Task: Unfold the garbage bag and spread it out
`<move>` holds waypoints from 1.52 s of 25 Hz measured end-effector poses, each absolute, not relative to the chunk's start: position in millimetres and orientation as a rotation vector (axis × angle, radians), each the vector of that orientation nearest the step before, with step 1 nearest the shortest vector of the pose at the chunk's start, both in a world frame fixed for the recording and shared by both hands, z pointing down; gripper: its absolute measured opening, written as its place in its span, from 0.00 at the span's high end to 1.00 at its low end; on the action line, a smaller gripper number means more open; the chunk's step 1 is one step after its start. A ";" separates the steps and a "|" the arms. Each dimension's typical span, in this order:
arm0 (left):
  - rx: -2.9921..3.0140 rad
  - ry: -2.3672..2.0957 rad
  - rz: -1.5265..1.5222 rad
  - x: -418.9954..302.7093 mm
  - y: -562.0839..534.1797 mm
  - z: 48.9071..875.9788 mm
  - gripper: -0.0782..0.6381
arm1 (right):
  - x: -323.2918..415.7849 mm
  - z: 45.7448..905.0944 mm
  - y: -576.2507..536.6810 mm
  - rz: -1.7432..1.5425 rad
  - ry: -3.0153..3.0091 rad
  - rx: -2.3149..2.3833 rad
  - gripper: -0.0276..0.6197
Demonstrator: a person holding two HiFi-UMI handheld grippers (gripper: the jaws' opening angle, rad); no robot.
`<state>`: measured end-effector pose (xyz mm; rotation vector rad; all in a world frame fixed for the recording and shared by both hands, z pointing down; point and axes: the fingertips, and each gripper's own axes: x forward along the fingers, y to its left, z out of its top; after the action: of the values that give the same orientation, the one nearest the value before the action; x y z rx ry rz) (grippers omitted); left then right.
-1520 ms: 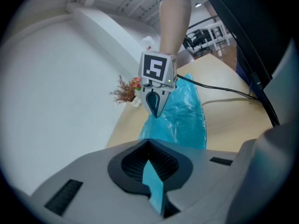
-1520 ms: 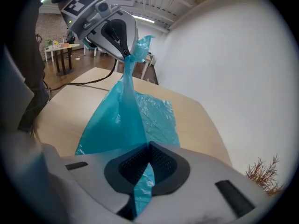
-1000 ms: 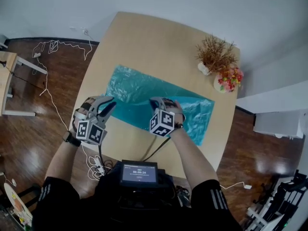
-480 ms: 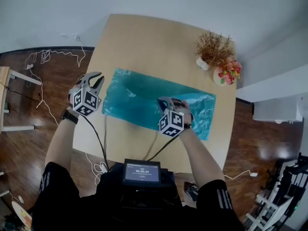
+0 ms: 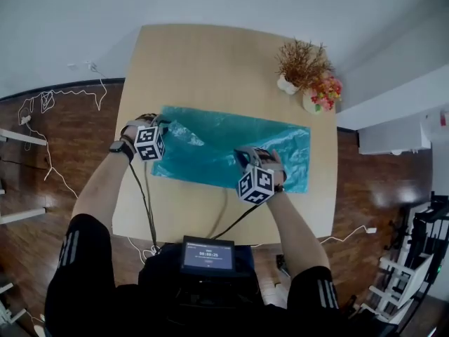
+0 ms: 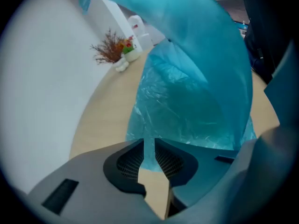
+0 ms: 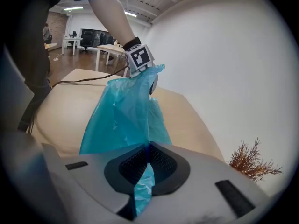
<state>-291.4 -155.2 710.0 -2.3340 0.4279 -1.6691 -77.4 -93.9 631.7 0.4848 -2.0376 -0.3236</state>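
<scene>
Head view: my right gripper (image 5: 247, 153) is clamped on the garbage bag (image 5: 231, 135) over the desk (image 5: 210, 55); my left gripper (image 5: 164, 123), jaws opening, pinches its lifted corner.

The person wears a black short-sleeved top (image 5: 91, 272), white stripes running down each sleeve. There's a dark watch (image 5: 117, 147) on the left wrist. Thin black cables (image 5: 144, 203) trail to a dark chest unit (image 5: 210, 286), its small screen (image 5: 206, 254) lit.
</scene>
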 end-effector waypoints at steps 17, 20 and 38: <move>-2.382 0.509 -1.900 -302.4 -184.1 768.4 0.80 | -44.6 625.2 -91.8 -0.300 -2.036 0.574 0.93; -2.317 0.545 -1.928 -306.3 -193.8 772.7 0.84 | -44.5 610.5 -90.6 -0.322 -2.038 0.599 0.93; -2.242 0.575 -1.961 -307.6 -201.2 775.5 0.89 | -44.4 596.4 35.8 -0.205 -2.063 0.604 0.93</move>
<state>-307.6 -201.2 775.5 -2.2421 0.5746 -1.9612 -44.4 35.8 596.4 0.6038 -2.0635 -0.2051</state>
